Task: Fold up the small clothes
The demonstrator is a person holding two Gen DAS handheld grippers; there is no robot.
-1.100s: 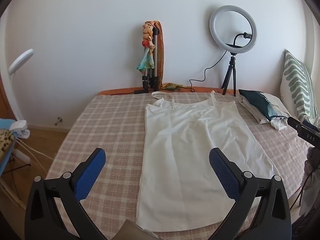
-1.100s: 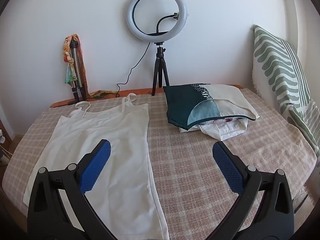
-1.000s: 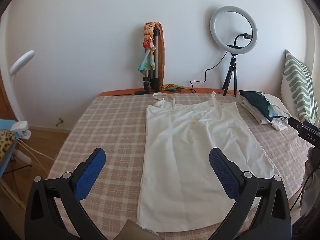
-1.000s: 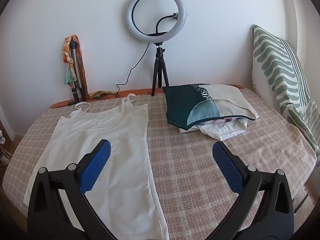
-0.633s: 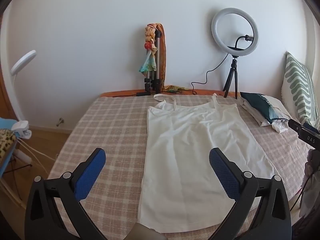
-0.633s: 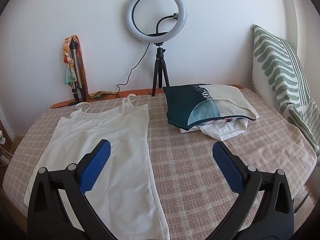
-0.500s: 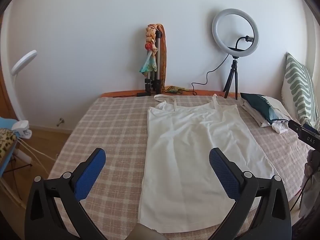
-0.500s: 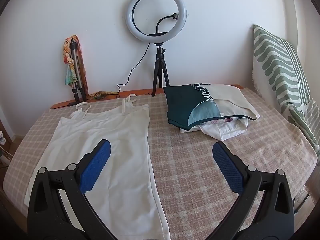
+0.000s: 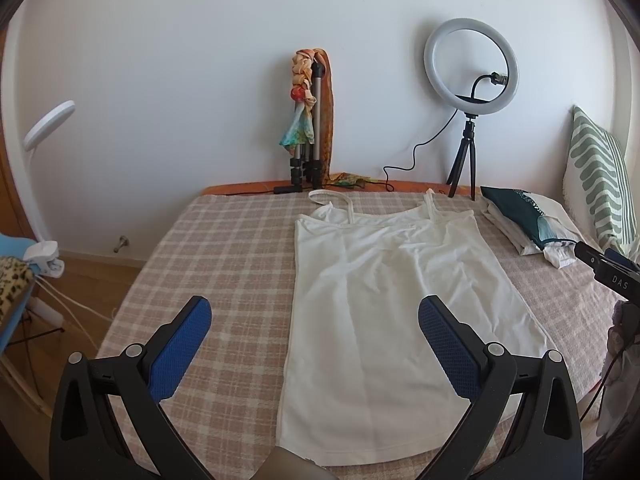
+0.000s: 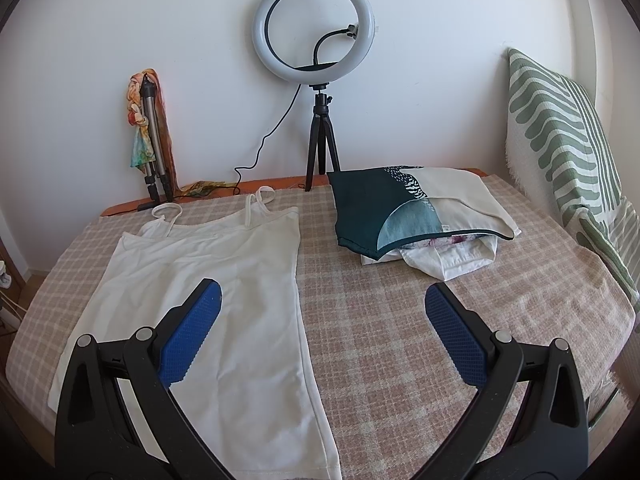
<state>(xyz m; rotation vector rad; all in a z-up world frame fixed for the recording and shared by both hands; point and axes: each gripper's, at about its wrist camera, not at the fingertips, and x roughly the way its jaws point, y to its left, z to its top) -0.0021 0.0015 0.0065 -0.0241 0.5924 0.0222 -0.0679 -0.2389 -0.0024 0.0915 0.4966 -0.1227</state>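
Checked bedcover bears white camisole below ring light; left claw, right claw gape wide.

White strappy top: lies flat and unfolded on the checked bedcover, straps toward the wall, hem at the near edge, fabric lightly creased.

White camisole flat on checked bedcover, right tongs spread
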